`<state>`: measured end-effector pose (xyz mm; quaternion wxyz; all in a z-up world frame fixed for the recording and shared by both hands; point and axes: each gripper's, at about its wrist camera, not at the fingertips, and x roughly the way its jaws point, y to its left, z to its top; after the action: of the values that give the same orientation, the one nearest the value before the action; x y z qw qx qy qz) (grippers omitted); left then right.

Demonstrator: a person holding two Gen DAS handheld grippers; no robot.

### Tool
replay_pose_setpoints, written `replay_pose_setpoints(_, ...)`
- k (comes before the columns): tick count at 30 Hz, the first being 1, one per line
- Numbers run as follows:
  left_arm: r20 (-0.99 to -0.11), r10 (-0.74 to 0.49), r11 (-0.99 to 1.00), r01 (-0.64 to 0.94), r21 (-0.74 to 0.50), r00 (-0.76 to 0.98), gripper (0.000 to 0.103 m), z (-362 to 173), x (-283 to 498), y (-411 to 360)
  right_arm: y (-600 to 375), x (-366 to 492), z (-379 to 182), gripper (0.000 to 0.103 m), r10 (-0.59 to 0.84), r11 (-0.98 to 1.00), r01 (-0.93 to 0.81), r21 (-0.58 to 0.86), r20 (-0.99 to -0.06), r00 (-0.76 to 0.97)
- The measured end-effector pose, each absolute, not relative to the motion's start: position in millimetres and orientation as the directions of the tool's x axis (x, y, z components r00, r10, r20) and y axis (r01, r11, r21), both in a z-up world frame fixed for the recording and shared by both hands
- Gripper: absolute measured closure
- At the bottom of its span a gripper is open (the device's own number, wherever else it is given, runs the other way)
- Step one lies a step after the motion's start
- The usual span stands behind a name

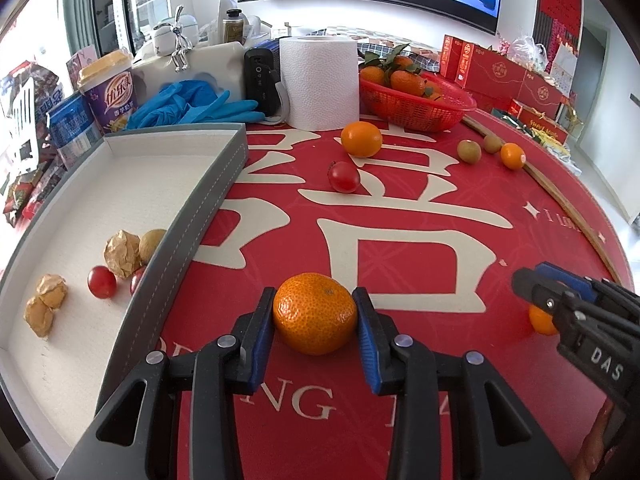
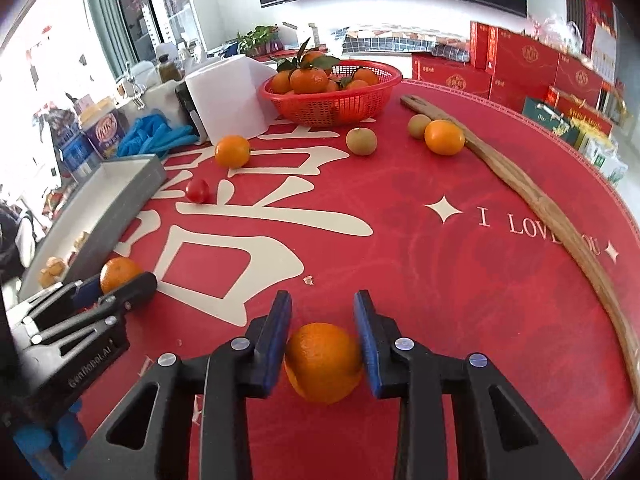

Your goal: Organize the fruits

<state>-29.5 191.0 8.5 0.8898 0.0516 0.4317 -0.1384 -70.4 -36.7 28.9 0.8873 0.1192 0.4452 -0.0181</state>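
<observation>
1. Step in hand: pickup, on both sides at once. Each gripper has a fruit between its pads, and both fruits appear to sit on the red tablecloth point(image 1: 420, 216); neither looks lifted yet.

2. Left gripper point(image 1: 316, 314): narrowly spread, pinching a mandarin point(image 1: 315, 313). Both blue pads touch its flanks, at 9 and 3 o'clock of the fruit. The grip looks seated across the widest part.

3. Right gripper point(image 2: 323, 334): narrowly spread around a small smooth orange point(image 2: 323, 362). The left pad touches the fruit at 9 o'clock and the right pad meets its edge at 3 o'clock. The fruit sits deep between the fingers, behind the tips, and it is slightly blurred. Judged a pinch.

4. Destination: the grey tray point(image 1: 208, 216) with white lining lies at 10 o'clock from the mandarin, just beside it. It holds 2 cherry tomatoes point(image 1: 102, 282), a longan and several gold-wrapped pieces.

5. Next move, judged: raise the mandarin above the tray wall, carry it toward 10 o'clock, and lower it onto bare lining before releasing. The right gripper has the longer carry, and should wait or cross behind the left to avoid collision.

6. Remaining on the cloth: 2 more oranges point(image 1: 361, 139), 1 cherry tomato point(image 1: 343, 177) and 2 longans point(image 1: 469, 151), all toward 12 o'clock.

7. The red basket point(image 2: 332, 104) of leafy mandarins stands at 12 o'clock.
</observation>
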Motion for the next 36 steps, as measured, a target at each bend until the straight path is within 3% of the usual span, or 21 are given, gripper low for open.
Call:
replay_pose_setpoints(10,-0.723,-0.266,0.952,0.293,-0.091,0.638,0.062,42.1,-40.1,214.0,-14.4,-57.0,48.0,0.069,0.144,0.967,0.079,0.242,-0.776,0.613)
replay_pose_setpoints(17,-0.67,-0.244,0.967,0.226,-0.115,0.701,0.062,67.1,-40.5,252.0,20.4,-41.2,65.2,0.069,0.206,0.966,-0.003,0.259,-0.763,0.613)
replay_pose_setpoints(27,-0.634,-0.106,0.993,0.046,-0.11,0.766,0.062,78.0,-28.1,328.8,103.0,-9.1,92.2,0.069,0.32,0.947,-0.195,0.254,-0.739,0.593)
replay_pose_setpoints(36,-0.701,0.008,0.991,-0.099,-0.089,0.713,0.062,46.8,-6.5,375.8,168.9,27.2,84.4,0.069,0.393,0.915,-0.303,0.267,-0.761,0.516)
